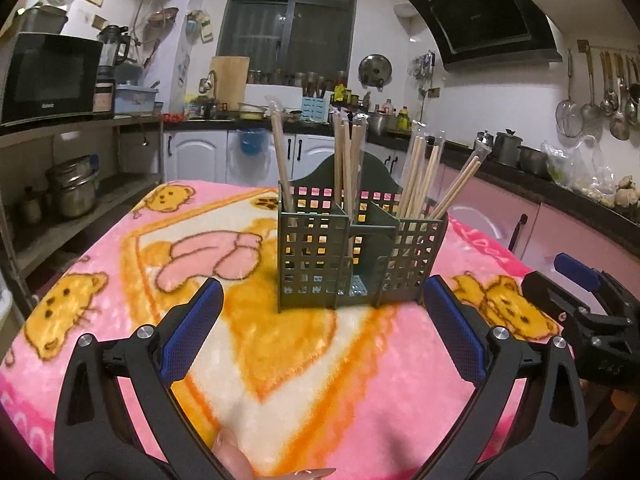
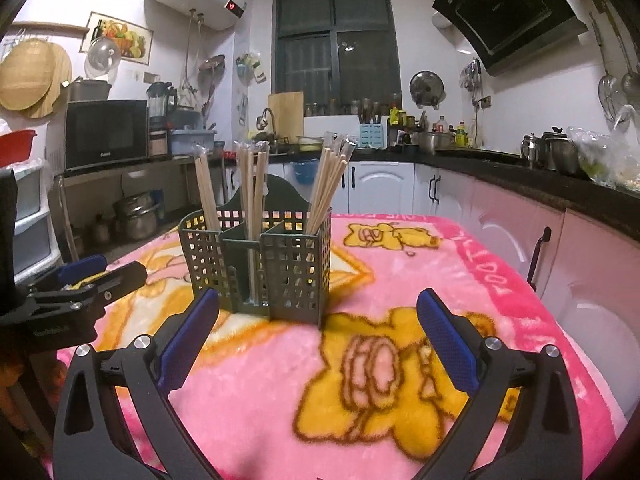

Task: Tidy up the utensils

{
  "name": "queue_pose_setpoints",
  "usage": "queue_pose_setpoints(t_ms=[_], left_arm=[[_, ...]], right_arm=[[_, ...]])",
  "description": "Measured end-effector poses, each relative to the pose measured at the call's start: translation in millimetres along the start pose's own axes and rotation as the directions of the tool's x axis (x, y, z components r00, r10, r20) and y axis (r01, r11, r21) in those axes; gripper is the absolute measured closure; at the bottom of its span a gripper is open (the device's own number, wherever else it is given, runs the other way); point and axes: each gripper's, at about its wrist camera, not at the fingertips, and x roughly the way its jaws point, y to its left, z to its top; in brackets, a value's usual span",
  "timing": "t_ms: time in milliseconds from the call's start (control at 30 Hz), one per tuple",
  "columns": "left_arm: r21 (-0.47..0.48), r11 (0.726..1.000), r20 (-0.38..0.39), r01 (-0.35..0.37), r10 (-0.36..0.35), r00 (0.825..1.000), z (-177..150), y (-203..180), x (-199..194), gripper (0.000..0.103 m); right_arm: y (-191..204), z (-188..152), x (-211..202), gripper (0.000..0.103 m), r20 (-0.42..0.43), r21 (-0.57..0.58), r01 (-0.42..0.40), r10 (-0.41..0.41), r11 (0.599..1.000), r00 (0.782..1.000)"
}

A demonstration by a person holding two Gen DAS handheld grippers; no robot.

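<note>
A dark green perforated utensil holder (image 1: 352, 252) (image 2: 260, 264) with three compartments stands on the pink blanket. Wrapped wooden chopsticks (image 1: 348, 164) (image 2: 252, 184) stand upright or lean in each compartment. My left gripper (image 1: 322, 300) is open just in front of the holder, nothing between its blue pads. My right gripper (image 2: 318, 312) is open too, near the holder's front right corner and holding nothing. In the left wrist view the right gripper (image 1: 580, 300) shows at the right edge. The left gripper (image 2: 80, 280) appears at the left edge of the right wrist view.
A pink cartoon-bear blanket (image 1: 280, 360) (image 2: 400, 300) covers the table. A black counter (image 2: 520, 176) with pots and bottles runs behind and to the right. Shelving with a microwave (image 1: 48, 76) and metal pots stands to the left. A fingertip (image 1: 232, 456) shows at the bottom.
</note>
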Motion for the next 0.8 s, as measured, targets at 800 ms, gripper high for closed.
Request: queue_pose_setpoints(t_ms=[800], left_arm=[[-0.007,1.0,0.011,-0.022,0.022,1.0,-1.0,2.8,1.4,0.011]], right_arm=[[4.6,-2.3,-1.7,0.007,0.007,-0.003,0.004,-0.004,1.0,1.0]])
